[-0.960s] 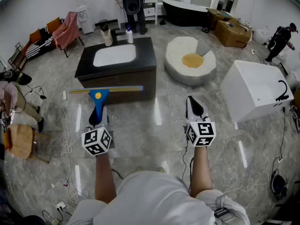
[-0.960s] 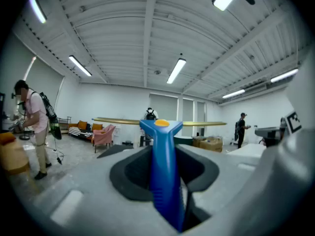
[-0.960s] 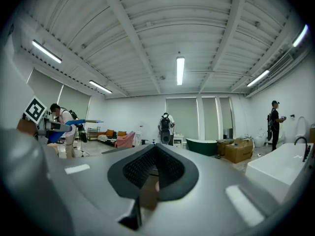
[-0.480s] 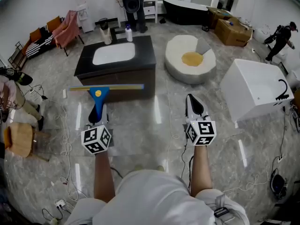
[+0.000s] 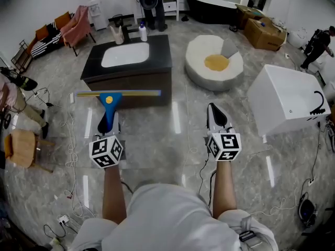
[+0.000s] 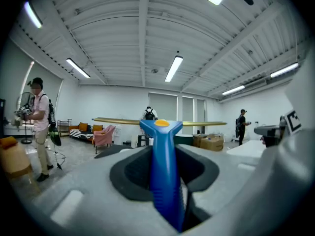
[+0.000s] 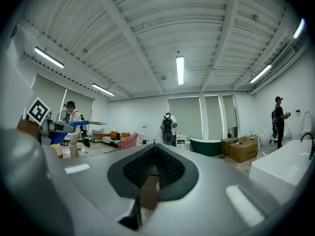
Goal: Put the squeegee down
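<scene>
Pointing level, the left tool (image 5: 108,122) clamps the squeegee (image 5: 110,100) handle; the right tool (image 5: 215,116) is closed, empty.

My left tool (image 5: 108,126), grey plastic with a square-marker cube at its rear, sits at about 8 o'clock in the head view. It is level and points toward 12, its jaws clamped on the handle of the blue-handled squeegee (image 5: 110,106). My right tool (image 5: 216,117), the same build, sits at 4 o'clock and points to 12, its jaws closed together on nothing. My left forearm (image 5: 112,191) and right forearm (image 5: 223,188) reach forward, parallel and well apart.
</scene>
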The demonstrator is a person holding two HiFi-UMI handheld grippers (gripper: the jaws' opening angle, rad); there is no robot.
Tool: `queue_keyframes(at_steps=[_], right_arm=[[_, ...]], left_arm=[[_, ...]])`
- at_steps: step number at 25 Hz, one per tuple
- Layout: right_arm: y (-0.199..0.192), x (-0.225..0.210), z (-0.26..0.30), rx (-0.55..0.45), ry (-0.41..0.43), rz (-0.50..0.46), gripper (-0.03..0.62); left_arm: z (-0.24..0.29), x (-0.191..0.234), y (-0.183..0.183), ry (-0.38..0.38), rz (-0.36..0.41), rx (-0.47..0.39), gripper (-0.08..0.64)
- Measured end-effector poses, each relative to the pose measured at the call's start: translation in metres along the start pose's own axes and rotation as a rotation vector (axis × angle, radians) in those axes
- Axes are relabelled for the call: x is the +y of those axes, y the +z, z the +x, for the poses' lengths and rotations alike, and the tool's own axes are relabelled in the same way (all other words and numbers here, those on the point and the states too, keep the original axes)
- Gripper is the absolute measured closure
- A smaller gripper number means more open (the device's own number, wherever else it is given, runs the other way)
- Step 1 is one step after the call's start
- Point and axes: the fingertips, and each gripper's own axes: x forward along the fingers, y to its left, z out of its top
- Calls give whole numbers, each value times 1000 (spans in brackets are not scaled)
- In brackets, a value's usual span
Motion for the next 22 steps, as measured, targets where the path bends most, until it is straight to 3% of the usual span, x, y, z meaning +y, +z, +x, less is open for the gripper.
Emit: queue_keyframes(at_steps=[11, 22], right_arm=[[-11, -42, 40, 8, 12, 13, 589], [-17, -52, 162, 19, -21, -5, 589]], left_arm=[[51, -18, -1, 14, 12, 4, 428], [176, 32, -8, -23, -20, 19, 428]])
